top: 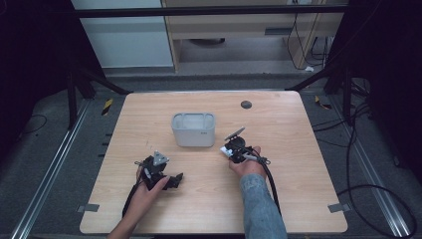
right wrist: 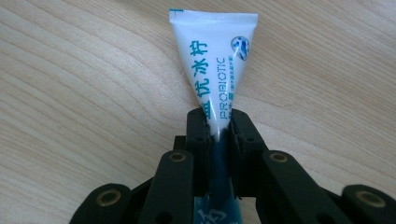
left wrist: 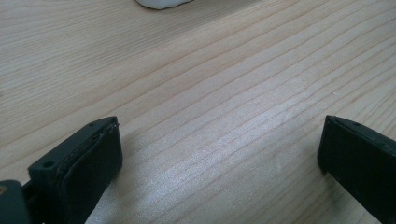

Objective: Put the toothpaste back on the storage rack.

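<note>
White tube (right wrist: 218,70) clamped in right tool (right wrist: 218,128); left tool (left wrist: 219,154) spread, idle; grey container (top: 193,129) nearby.

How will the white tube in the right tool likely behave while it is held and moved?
The white tube looks like soft plastic, so it probably dents where the right tool pinches it. Its glossy skin may let it slide if the grip loosens. It tapers to a flat crimped end, so once laid down it likely rests flat rather than rolling.
</note>
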`<state>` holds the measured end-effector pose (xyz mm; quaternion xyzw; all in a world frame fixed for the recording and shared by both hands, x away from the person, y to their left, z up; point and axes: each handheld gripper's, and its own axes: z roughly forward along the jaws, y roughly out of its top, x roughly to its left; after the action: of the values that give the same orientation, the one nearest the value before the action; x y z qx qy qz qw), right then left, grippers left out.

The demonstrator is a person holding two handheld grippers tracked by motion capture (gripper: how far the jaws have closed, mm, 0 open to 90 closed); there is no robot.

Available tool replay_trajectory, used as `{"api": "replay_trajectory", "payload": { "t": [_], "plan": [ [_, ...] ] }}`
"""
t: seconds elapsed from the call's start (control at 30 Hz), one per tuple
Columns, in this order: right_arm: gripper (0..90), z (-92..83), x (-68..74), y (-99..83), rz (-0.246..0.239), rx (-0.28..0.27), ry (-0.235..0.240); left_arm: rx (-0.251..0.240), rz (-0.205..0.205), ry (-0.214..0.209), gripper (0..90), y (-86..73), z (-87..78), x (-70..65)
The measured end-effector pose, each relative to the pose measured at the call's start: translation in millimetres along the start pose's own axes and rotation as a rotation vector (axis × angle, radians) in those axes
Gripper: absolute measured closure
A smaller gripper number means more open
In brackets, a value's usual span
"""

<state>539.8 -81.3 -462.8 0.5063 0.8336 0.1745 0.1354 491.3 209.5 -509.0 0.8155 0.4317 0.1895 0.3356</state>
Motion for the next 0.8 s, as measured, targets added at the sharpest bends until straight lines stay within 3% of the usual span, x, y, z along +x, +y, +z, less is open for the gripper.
{"api": "replay_trajectory", "payload": {
  "t": [0.47, 0.73, 0.8],
  "plan": [
    [80.4, -28.2, -4.6, 4.3, -0.019, -0.015, -0.011, 0.000, 0.000, 0.000, 0.0, 0.0, 0.0, 0.0],
    [80.5, -54.6, -14.0, 9.8, 0.009, -0.088, -0.029, -0.002, -0.002, 0.000, 0.0, 0.0, 0.2, -0.1],
    [80.5, -64.2, -16.2, 12.3, 0.014, -0.132, -0.026, -0.002, 0.000, 0.001, 0.0, 0.0, 0.1, 0.0]
  ]
}}
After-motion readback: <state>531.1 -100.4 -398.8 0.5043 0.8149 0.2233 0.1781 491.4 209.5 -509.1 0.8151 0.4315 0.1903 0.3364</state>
